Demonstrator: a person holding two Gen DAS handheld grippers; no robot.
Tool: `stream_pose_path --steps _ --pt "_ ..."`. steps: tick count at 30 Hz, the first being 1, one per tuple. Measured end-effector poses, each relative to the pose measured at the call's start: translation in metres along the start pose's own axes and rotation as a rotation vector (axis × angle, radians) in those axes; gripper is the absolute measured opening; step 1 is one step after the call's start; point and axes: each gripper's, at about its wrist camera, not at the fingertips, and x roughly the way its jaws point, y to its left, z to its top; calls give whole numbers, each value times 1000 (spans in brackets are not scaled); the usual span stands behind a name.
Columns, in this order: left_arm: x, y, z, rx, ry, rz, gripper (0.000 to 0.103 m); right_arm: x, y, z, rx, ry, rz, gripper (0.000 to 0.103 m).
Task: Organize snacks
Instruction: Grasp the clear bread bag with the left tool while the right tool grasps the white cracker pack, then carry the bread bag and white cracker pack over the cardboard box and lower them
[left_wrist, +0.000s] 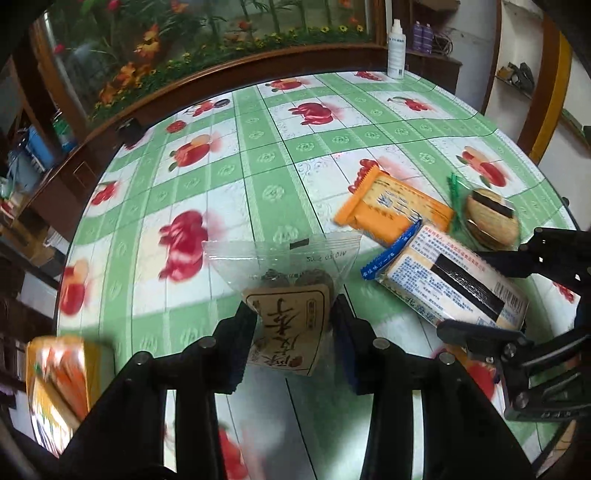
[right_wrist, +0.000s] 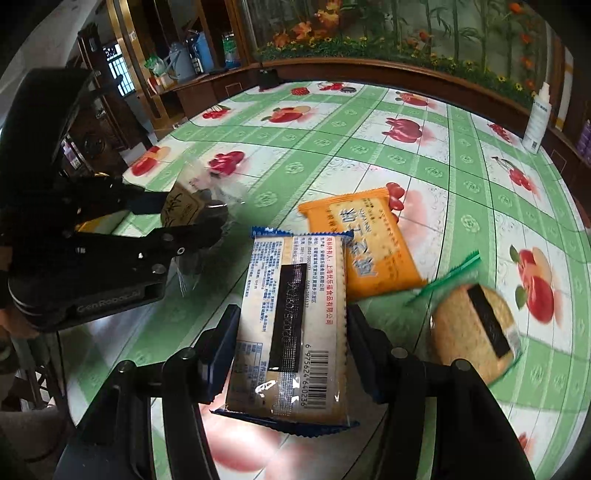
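My left gripper (left_wrist: 293, 314) is shut on a clear snack bag with a brown label (left_wrist: 290, 317) and holds it above the table; the bag also shows in the right wrist view (right_wrist: 188, 206). My right gripper (right_wrist: 291, 328) is shut on a blue-edged cracker pack (right_wrist: 291, 325), which lies at the right of the left wrist view (left_wrist: 454, 284). An orange cracker pack (right_wrist: 369, 247) lies flat on the table beyond it. A round rice cracker with a seaweed strip in a green-edged wrapper (right_wrist: 476, 328) lies to the right.
The round table has a green-checked fruit-print cloth (left_wrist: 258, 158). A white bottle (left_wrist: 396, 51) stands at the far edge. An orange-yellow box (left_wrist: 62, 384) sits at the lower left. A wooden-framed floral panel (left_wrist: 184, 44) rises behind the table.
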Motion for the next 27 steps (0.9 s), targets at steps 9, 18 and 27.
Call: stream_pose_path --steps 9,18,27 --pt "-15 7 -31 -44 16 -10 43 -2 23 -24 -31 58 -2 56" --pt "6 11 -29 -52 51 -23 45 15 34 -24 -77 157 -56 62" --pt "24 14 -33 -84 87 -9 63 36 41 -10 -168 241 -104 73"
